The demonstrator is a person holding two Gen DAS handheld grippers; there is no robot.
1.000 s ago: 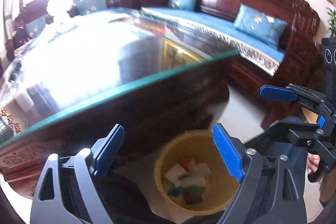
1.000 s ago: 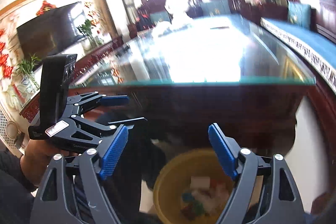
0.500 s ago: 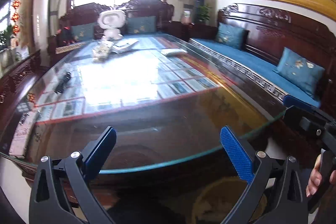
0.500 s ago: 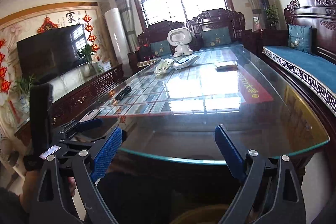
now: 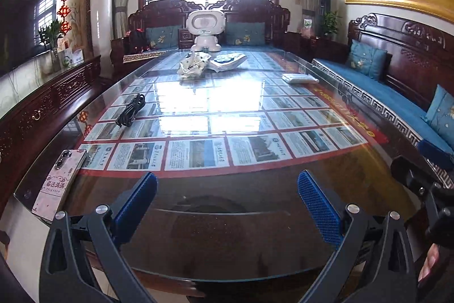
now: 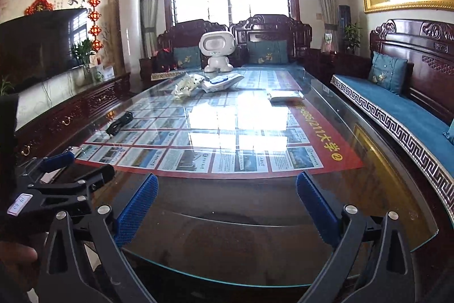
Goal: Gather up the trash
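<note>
- The left hand-held gripper (image 5: 227,206) hovers over the near end of the glass surface (image 5: 227,232), its blue pads spread wide with nothing between them
- The right hand-held gripper (image 6: 227,206) hangs just beside it at much the same height, equally wide open and empty; each one shows at the edge of the other's view
- The likeliest trash is a crumpled white wrapper (image 5: 194,65) lying far down the surface, straight ahead and slightly left of centre, close to the far end
- Its long axis seems to run roughly along the surface's length, tilted a little to the right
- Just right of it lies a flatter white-and-blue packet (image 5: 227,61), apparently touching or nearly so
- A folded white item (image 5: 299,78) rests nearer the right edge, well apart from the other two; whether it counts as trash cannot be told
- The wrapper looks nearer the left hand-held gripper's line, the folded item nearer the right one's, though both are well out of reach from here
- A white robot figure (image 5: 205,30) stands right behind the wrapper, so a reach judged too deep could knock it
- A coiled black cable (image 5: 130,110) and a phone (image 5: 61,181) lie along the left edge, clear of the straight path
- No bin is visible in either view
</note>
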